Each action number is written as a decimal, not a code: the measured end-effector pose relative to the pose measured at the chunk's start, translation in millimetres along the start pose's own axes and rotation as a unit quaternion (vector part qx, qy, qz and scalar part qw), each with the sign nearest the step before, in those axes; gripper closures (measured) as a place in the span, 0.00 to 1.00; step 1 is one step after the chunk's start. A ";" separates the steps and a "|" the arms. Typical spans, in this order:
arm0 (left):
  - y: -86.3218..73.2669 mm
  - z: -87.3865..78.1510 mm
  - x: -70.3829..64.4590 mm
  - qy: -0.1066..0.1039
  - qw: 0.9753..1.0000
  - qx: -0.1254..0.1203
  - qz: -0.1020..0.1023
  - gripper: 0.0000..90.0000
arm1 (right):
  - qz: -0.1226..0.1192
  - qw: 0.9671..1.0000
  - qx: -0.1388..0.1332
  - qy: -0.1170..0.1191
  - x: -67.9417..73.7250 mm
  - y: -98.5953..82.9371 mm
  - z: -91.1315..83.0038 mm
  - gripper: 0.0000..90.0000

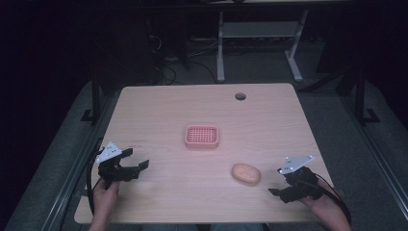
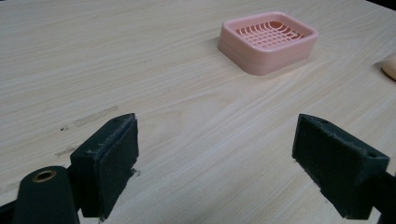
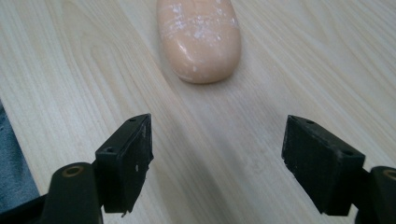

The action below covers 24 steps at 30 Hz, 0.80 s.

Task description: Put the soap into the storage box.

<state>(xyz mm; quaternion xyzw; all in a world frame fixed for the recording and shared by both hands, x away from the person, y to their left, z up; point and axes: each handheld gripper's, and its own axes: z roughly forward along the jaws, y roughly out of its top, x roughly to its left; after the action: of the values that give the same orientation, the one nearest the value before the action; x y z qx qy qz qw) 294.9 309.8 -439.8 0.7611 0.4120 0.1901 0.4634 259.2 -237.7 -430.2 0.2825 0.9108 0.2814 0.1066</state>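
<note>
Stretching wide under everything is the wooden table (image 1: 202,110), a cable hole (image 1: 240,96) near its far edge; the pink soap dish (image 1: 202,136) sits mid-table, and the peach soap bar (image 1: 246,173) lies flat on the wood nearer the person, well apart from the dish. Right gripper (image 1: 278,185) faces the bar, jaws spread and empty; left gripper (image 1: 139,168) waits at the other side, jaws released too — nothing blocks either. The risk, I'd say — that rounded, chalky bar squirting out of a careless pinch, or skidding if a jaw nudges it first.
</note>
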 end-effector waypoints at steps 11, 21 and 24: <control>0.0 0.4 -0.7 -0.001 1.000 -0.002 0.000 0.16 | -0.025 1.000 0.013 0.005 -0.1 21.3 0.9 0.27; 0.0 -0.5 0.9 0.000 1.000 0.002 0.004 0.16 | -0.048 0.998 0.025 0.013 0.0 39.0 8.0 0.27; 0.1 -0.9 1.5 0.000 1.000 0.002 0.000 0.16 | -0.051 0.998 0.030 0.016 0.2 44.0 9.0 0.27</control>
<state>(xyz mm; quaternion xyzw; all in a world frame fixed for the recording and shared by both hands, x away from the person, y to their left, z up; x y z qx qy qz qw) 295.3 311.5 -439.4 0.7619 0.4127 0.1893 0.4619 282.2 -203.5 -412.4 0.2346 0.9337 0.2523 0.0980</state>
